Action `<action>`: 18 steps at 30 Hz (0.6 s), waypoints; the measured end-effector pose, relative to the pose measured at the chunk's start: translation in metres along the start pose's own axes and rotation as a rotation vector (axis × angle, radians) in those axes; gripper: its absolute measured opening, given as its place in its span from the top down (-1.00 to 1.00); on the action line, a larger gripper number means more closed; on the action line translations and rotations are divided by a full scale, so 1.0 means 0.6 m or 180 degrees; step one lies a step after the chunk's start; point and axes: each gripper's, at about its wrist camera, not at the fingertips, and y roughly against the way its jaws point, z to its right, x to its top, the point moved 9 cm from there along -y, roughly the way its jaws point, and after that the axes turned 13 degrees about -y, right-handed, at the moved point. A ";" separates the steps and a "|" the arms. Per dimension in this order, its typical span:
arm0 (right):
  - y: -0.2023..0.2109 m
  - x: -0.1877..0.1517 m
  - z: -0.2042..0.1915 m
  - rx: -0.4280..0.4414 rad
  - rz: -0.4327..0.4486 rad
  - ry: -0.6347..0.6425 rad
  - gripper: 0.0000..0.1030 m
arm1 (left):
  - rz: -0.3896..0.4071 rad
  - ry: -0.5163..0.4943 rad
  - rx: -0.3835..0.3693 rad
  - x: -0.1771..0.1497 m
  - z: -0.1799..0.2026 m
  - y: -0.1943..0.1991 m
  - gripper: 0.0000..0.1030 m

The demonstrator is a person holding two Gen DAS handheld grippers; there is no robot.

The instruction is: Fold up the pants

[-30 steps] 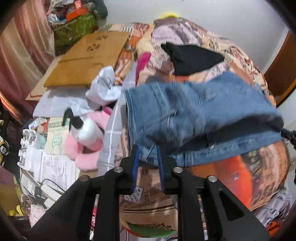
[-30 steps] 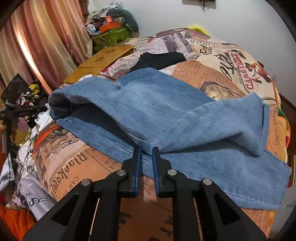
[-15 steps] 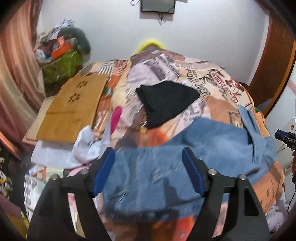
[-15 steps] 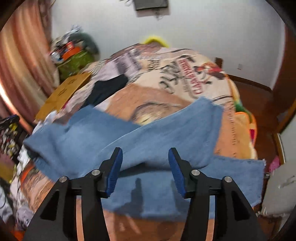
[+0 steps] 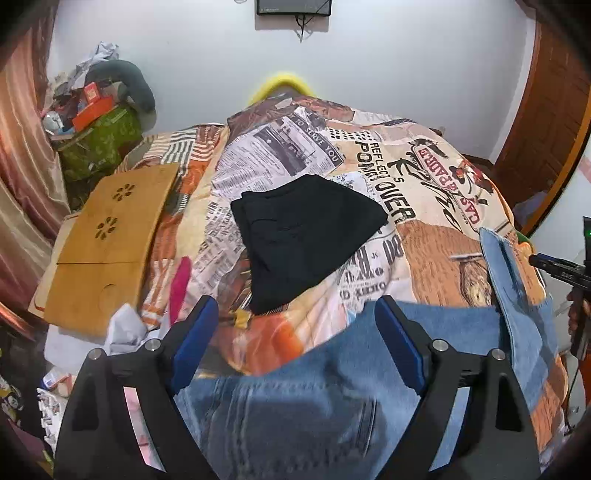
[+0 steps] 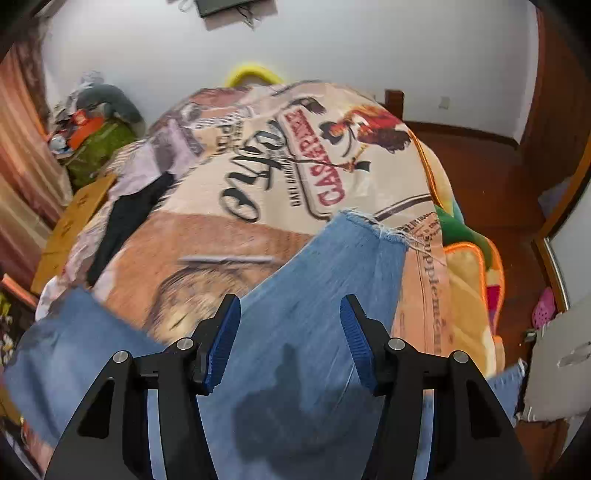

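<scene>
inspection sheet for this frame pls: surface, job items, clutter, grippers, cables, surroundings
Surface: bed under a newspaper-print blanket.
Job's things: blue jeans lie loosely folded across the near edge, frayed hem toward the headboard.
Clutter: folded black garment; wooden lap tray; piled boxes and bags.
Grippers: left gripper and right gripper both open, jaws just been opening, nothing gripped, jeans beneath.
Cables: short wires hang under a wall-mounted box.
Surroundings: white wall, curtain, wooden door.

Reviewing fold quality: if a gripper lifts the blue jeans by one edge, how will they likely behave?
The blue jeans would probably sag, since they drape over the bedspread. Their frayed hem may snag. The denim looks thick, so likely heavy.
</scene>
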 end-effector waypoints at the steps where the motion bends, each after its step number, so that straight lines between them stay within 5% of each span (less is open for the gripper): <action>1: -0.022 0.011 0.006 -0.0012 -0.0029 -0.0048 -0.02 | -0.0036 0.0013 -0.0011 0.004 0.000 -0.018 -0.70; 10: -0.165 0.076 0.037 -0.0160 -0.0253 -0.0253 -0.02 | -0.0322 0.0004 -0.0060 -0.001 0.005 -0.113 -0.70; 17: -0.254 0.087 0.039 -0.0109 -0.0379 -0.0319 -0.02 | -0.0337 0.0056 -0.0157 -0.006 0.011 -0.126 -0.70; 18: -0.255 0.088 0.045 -0.0271 -0.0380 -0.0290 0.00 | -0.0333 0.0054 -0.0168 -0.005 0.013 -0.125 -0.70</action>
